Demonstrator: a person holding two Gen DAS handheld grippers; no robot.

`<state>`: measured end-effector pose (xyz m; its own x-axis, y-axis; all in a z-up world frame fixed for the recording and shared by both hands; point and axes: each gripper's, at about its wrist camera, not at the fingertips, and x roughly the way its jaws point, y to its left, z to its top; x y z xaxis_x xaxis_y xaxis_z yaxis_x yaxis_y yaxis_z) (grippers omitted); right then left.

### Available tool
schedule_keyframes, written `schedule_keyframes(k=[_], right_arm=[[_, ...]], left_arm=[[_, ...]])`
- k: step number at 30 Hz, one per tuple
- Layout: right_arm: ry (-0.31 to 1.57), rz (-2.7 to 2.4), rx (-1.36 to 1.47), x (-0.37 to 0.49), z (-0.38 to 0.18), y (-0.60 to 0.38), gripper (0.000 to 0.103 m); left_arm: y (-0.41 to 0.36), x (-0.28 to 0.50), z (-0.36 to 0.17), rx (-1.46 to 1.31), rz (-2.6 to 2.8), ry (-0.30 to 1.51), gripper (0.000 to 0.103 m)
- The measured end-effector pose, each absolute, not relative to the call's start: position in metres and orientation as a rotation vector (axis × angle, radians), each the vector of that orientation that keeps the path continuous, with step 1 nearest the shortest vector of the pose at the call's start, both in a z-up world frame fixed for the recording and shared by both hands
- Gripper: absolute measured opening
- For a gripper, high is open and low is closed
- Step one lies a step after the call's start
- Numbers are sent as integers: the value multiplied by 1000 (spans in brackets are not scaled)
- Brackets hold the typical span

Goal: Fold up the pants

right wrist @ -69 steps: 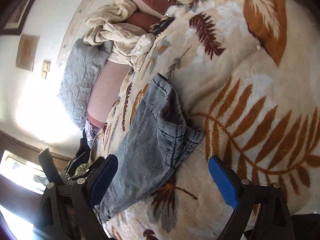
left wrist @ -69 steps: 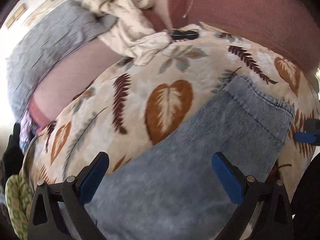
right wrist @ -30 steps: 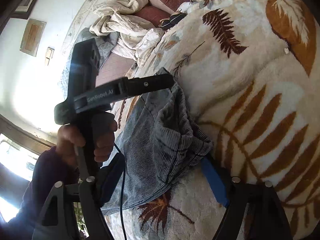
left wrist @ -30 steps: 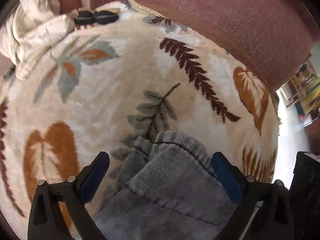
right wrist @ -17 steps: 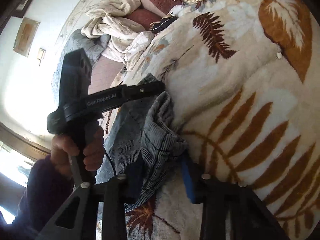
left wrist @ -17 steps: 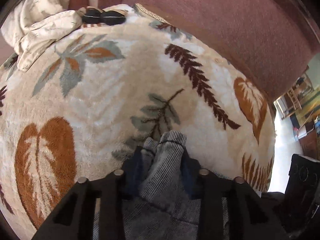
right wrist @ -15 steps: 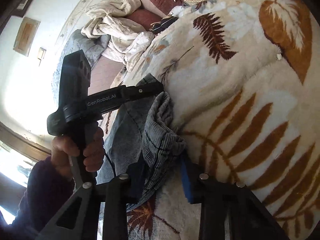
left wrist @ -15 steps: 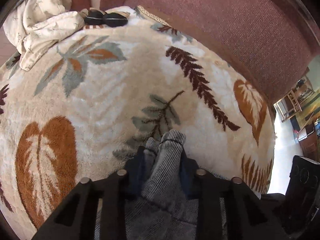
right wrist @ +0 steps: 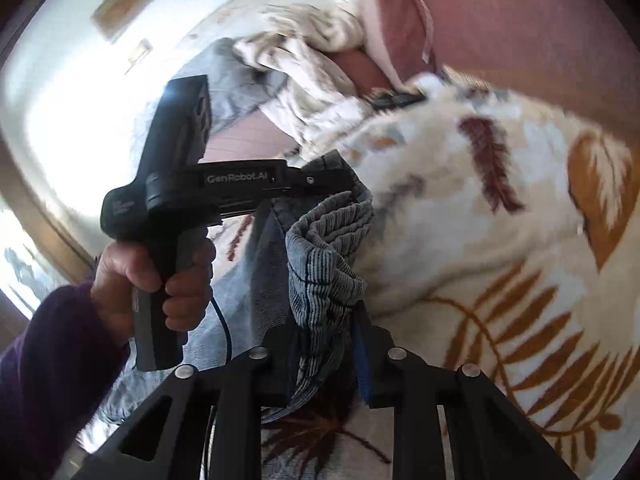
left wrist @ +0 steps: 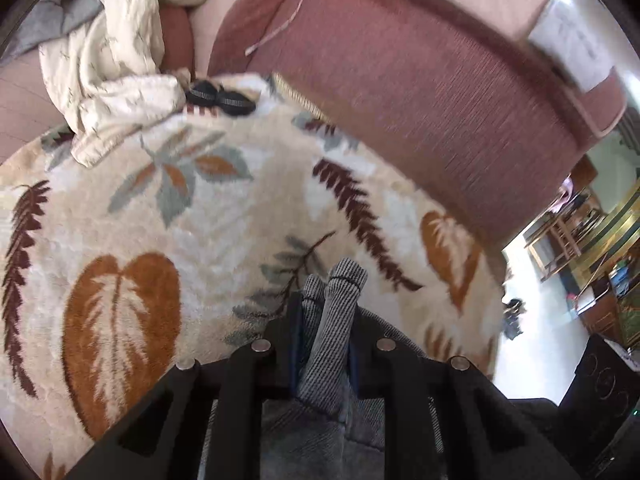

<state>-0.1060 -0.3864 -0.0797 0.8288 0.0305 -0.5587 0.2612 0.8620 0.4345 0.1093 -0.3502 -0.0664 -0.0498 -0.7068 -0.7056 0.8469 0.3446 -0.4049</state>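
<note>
The grey-blue corduroy pants (right wrist: 324,264) lie on a cream blanket with leaf prints (left wrist: 200,216). My left gripper (left wrist: 326,320) is shut on a bunched edge of the pants (left wrist: 336,312) and holds it above the blanket. My right gripper (right wrist: 326,344) is shut on another bunched edge of the same end, close by. The left gripper also shows in the right wrist view (right wrist: 320,184), held by a hand, its tips pinching the pants' raised corner. The rest of the pants hangs down to the lower left.
A maroon sofa back (left wrist: 420,80) runs behind the blanket. A crumpled cream sheet (left wrist: 116,76) and a small black object (left wrist: 220,96) lie at the blanket's far edge. A grey quilt (right wrist: 228,80) lies further left. The room floor (left wrist: 540,340) opens at the right.
Both grippers closed on the pants' end about half a second ago. Since then both have lifted it off the blanket, and the views have risen and swung.
</note>
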Motion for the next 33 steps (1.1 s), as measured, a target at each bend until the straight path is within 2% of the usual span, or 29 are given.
schedule_keyframes(k=[6,11,16,23,24,26,28,29,31,32,33], right_arm=[[512,-71,384,-106,-50,-344,24],[511,9,297,-91,-40,-300,24],[568,88,226,-71,-47,-256,24],[705,186,147,-43,-75,-202,24],[720,207,146,-40,-79,-198,27],[752,243,144,-36,-84,-192,27],[792,281,143,-33,-90,-188,37],[799,310,154,-34,-90,-187,45],[797,365,181,-36,-88,-188,55],[795,406,203,-40,-86,-188,67],[779,442,226,-44,-83,-189,71]], left_arm=[[-298,115,-24,62,-1303,913,19],[-238,125,-9,-9,-1278,874,19],[-177,140,-25,-79,-1187,902,19],[-97,158,-74,-174,-965,973,23],[-86,160,-77,-192,-930,972,23],[-62,164,-84,-250,-869,982,23],[-44,165,-86,-299,-836,993,25],[-34,162,-87,-320,-819,994,26],[-24,156,-86,-334,-810,993,32],[-20,151,-86,-336,-805,996,37],[-17,148,-86,-340,-797,1004,45]])
